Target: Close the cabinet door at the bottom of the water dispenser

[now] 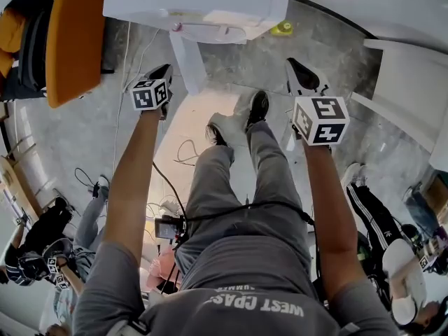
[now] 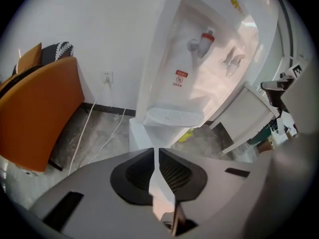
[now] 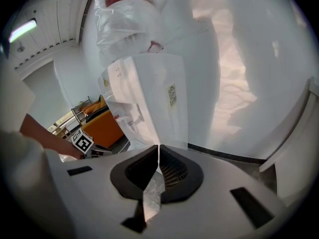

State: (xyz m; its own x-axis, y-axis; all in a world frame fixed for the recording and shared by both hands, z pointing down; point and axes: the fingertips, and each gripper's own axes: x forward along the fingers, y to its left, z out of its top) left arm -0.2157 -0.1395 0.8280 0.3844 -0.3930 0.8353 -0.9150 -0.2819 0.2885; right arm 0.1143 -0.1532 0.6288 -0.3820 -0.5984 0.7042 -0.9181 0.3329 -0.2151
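- Person: grey shirt and trousers, standing, seen from above at lower centre of the head view, both arms stretched forward.
- Left gripper: left of centre. Its jaws were drawn together to a thin slit, with nothing held between them.
- Right gripper: right of centre. Its jaws were likewise brought to a slit, and it was empty.
- Cabinet door: white, upper centre. It stood open, swung out toward the person from the foot of the water dispenser. It lay between the two grippers and just beside the left one; contact could not be told.
- Floor: grey concrete.
- Orange chair: upper left, beside the dispenser.
- White table: upper right.
- Water dispenser: white, at the top edge against the wall, with a red tap on its front and a clear bottle on top.
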